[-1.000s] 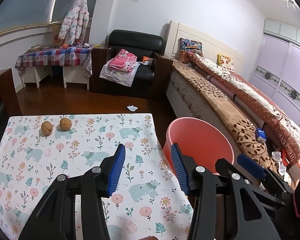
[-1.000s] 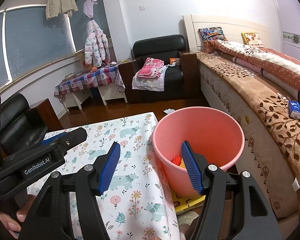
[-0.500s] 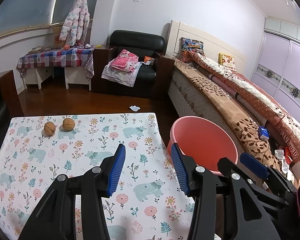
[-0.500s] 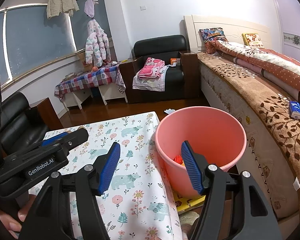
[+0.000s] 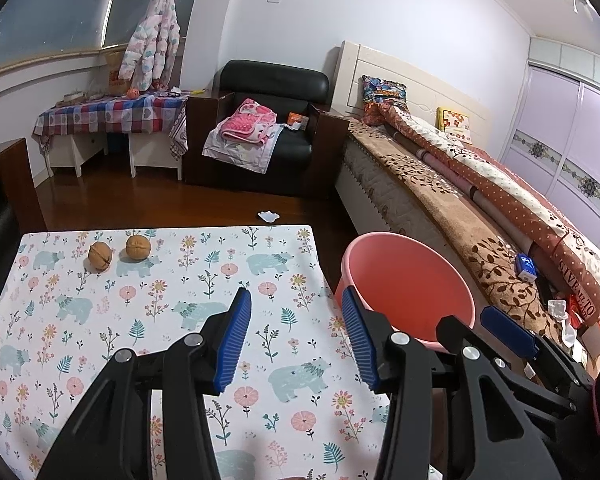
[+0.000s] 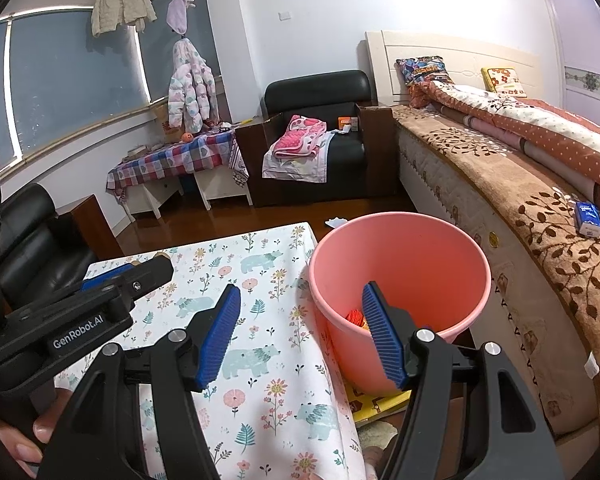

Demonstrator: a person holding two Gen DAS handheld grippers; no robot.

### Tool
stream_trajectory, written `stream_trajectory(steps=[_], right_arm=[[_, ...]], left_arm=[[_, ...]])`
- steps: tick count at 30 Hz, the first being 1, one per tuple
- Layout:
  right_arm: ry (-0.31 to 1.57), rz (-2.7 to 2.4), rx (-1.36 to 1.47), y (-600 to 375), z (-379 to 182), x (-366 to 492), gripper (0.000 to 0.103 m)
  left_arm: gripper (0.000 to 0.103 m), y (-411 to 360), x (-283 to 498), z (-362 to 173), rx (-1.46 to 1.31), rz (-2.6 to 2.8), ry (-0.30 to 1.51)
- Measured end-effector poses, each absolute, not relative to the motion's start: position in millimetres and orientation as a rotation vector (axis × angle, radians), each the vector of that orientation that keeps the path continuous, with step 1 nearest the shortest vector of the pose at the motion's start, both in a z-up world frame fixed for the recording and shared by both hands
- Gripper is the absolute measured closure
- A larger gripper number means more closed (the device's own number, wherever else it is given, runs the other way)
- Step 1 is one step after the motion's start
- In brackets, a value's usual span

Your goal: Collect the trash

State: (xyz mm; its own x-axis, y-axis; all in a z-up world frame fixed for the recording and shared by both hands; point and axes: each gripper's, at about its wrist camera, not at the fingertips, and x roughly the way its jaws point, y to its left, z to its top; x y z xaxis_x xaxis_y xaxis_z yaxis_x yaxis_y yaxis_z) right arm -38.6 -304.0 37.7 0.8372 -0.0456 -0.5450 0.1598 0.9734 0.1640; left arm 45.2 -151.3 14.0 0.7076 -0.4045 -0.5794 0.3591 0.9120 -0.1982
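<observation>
Bedroom setting: small table under a floral bear-print cloth [image 5: 204, 280], pink plastic bin [image 5: 408, 288] on the floor just beside its right edge, bed [image 5: 440, 184] beyond.

Left gripper [image 5: 296, 340]: jaws well apart, nothing between the blue pads, poised above the cloth near the table's right-hand side. Right gripper [image 6: 300, 334]: jaws likewise wide and empty, right pad over the bin's near rim, left pad over the cloth.

Trash on the table: two walnuts [image 5: 118, 250], side by side but not touching, near the far left corner, well apart from both grippers. Some red and orange scraps [image 6: 356, 316] already at the bottom of the bin. One small white scrap [image 5: 268, 215] on the wooden floor past the table's far edge.

Handling judgement for the walnuts: light, rigid, hard-shelled, round, therefore prone to rolling on the cloth and to squirting out of a glancing pinch. Recommended hold: across the widest part, pads square on opposite sides, approach from above, one nut at a time. Ribbed pads likely to give adequate friction. Breakage risk low under moderate closing force. White floor scrap probably thin and limp; material not determinable.
</observation>
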Motion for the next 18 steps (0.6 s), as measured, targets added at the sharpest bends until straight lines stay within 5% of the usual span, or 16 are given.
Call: stream_trajectory(steps=[18], right_arm=[[0.570, -0.112, 0.207, -303.8, 39.0, -39.2, 0.039]], left_arm=[[0.056, -148.0, 45.8, 15.7, -0.072, -0.419, 0.657]])
